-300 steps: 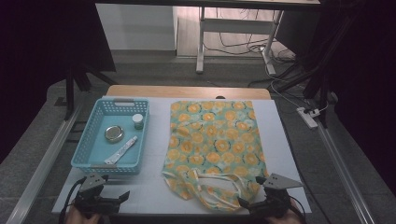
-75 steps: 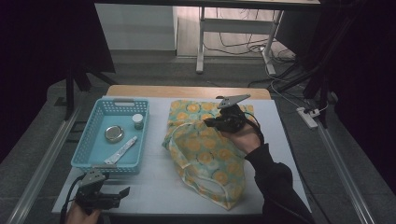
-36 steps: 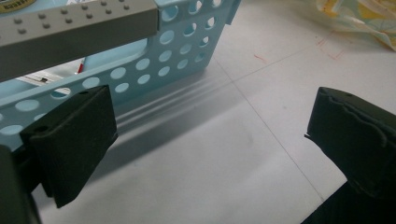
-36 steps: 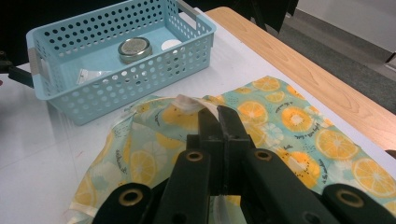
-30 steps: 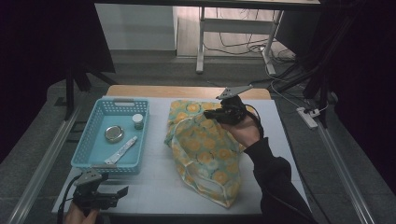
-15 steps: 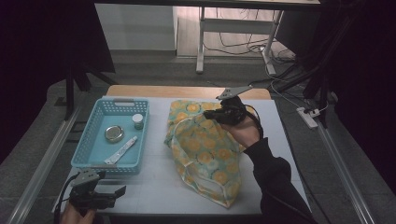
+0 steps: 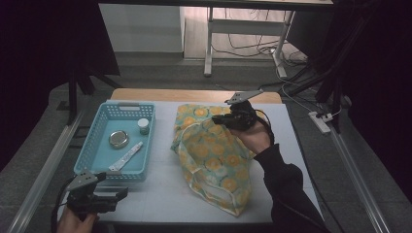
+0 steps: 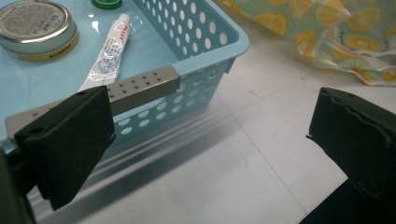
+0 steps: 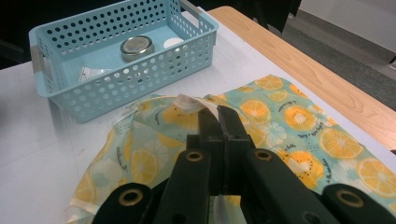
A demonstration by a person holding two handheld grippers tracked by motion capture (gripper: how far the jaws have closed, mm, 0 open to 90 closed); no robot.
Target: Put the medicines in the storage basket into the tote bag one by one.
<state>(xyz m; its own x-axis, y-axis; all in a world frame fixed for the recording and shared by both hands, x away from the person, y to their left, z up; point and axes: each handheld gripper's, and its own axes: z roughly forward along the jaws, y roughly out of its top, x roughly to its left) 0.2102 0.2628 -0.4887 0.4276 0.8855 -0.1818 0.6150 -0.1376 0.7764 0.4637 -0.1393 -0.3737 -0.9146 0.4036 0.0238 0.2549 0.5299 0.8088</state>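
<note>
A cloth bag (image 7: 214, 162) printed with orange slices lies on the white table (image 7: 155, 194). Part of it is folded over on itself. My right gripper (image 7: 219, 120) is over its far part, shut on a cream-trimmed edge of the bag (image 9: 187, 103) and holding that edge up. In the right gripper view the two jaws (image 9: 217, 114) are pressed together around the fabric. My left gripper (image 7: 120, 194) is low at the table's front left, open, with nothing between its jaws (image 8: 210, 135). It points past the near corner of the blue basket (image 8: 201, 60) toward the bag (image 8: 327, 28).
The blue perforated basket (image 7: 85, 155) stands at the left and holds a round metal tin (image 7: 118, 139), a white tube (image 7: 127, 155) and a small jar (image 7: 143, 125). A wooden strip (image 7: 194, 95) runs along the table's far edge. Metal rails flank the table.
Since ten seconds ago my right gripper has taken the bag's near edge and carried it to the far side, folding the bag. Over the last second the left gripper has only shifted slightly.
</note>
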